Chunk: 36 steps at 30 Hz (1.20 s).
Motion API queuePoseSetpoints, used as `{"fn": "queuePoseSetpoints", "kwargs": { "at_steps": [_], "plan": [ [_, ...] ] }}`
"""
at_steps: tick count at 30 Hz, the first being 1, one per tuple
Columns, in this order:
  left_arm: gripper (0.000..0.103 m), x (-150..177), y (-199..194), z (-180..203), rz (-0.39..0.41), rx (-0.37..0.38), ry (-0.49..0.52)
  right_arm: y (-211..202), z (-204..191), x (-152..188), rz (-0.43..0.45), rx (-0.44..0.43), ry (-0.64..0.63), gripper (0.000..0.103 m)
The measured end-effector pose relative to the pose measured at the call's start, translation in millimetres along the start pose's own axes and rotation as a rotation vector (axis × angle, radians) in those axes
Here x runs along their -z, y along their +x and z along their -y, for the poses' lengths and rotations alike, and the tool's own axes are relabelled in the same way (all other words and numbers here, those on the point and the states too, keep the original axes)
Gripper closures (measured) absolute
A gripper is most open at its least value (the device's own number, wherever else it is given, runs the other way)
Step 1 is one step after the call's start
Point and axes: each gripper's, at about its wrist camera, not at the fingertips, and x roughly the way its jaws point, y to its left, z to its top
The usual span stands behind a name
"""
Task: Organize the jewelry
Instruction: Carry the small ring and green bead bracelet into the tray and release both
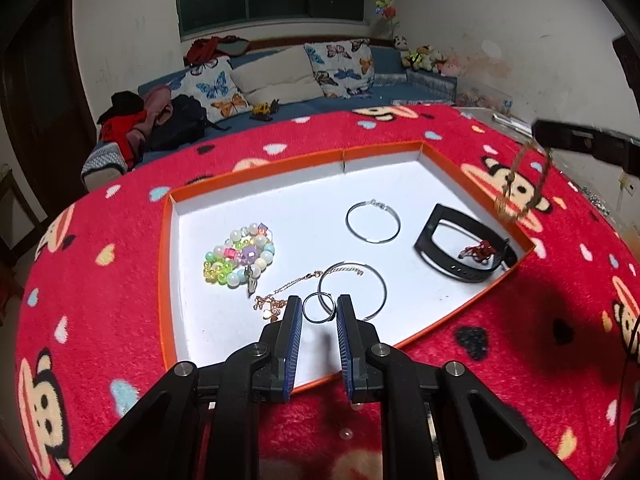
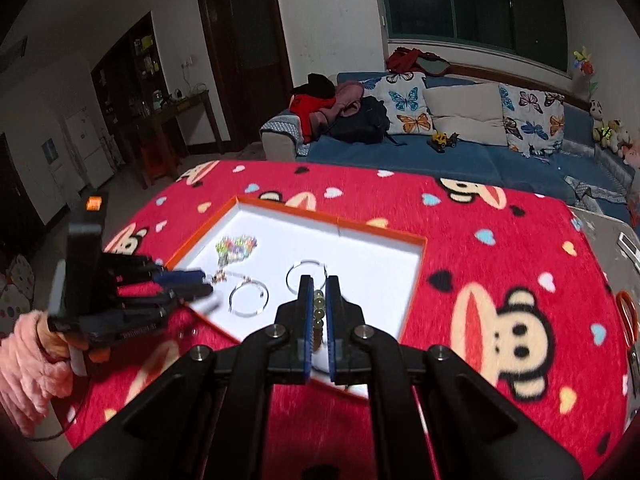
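A white tray with an orange rim lies on the red monkey-print cloth. In it are a bead bracelet, two silver bangles, a thin gold chain, a black watch band and a small silver ring. My left gripper stands over the tray's near part with its fingertips either side of the ring, jaws apart. My right gripper is shut on a yellow-green bead string above the tray. The bead string hangs at right in the left view.
A blue sofa with butterfly cushions and clothes stands behind the table. Two loose white beads lie on the cloth near me. An orange-handled tool lies at the table's right edge.
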Motion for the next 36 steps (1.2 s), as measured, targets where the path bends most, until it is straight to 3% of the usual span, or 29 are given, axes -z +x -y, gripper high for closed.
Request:
{"fn": "queuePoseSetpoints", "kwargs": {
  "at_steps": [12,20,36],
  "plan": [
    [0.084,2.5,25.1,-8.3,-0.043,0.016,-0.016,35.7,7.6,-3.4,-0.055,0.006,0.001,0.096],
    [0.084,0.8,28.1,-10.8,-0.042,0.03,-0.024,44.4,13.5,-19.5,-0.023,0.031,0.0,0.096],
    [0.083,-2.3,28.6,-14.8,-0.06,0.026,-0.04,92.2,34.1,2.9,-0.159,0.082,0.039,0.094]
  ]
}}
